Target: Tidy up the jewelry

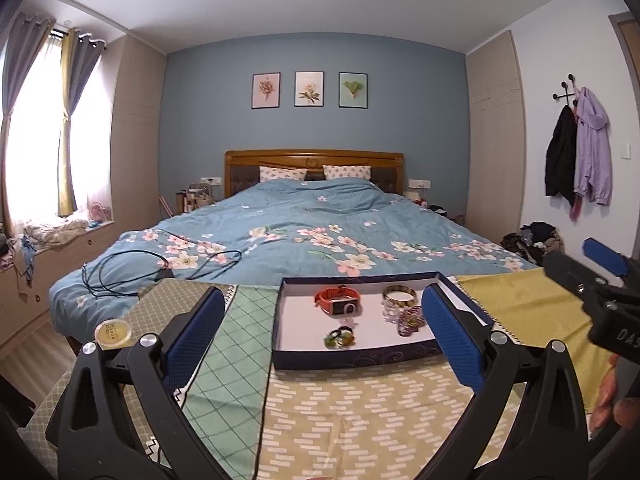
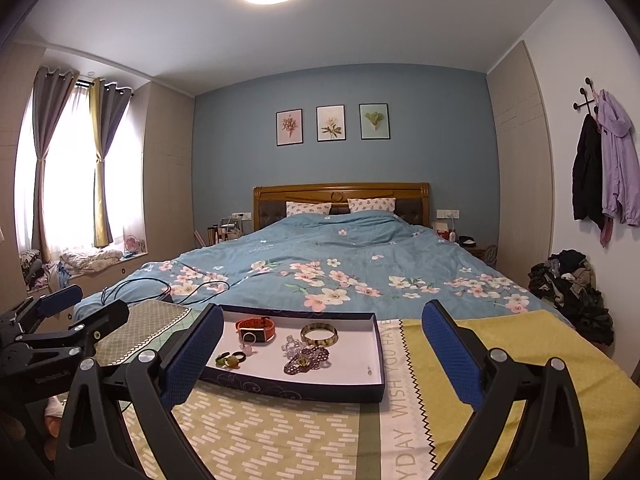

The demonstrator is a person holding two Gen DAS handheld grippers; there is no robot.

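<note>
At the table's far edge, by the bed, the jewelry tray (image 2: pixel 376 360) held a tangled beaded bracelet (image 2: pixel 306 358) and bangle (image 2: pixel 319 334); both grippers (image 1: pixel 320 332) (image 2: pixel 320 344), jaws wide and empty, risked snagging neighbouring pieces.

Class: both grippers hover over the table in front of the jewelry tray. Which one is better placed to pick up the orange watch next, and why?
Probably the left gripper: its open fingers frame the orange watch in the tray. From the right gripper, the watch lies off-centre, beside its left finger.
</note>
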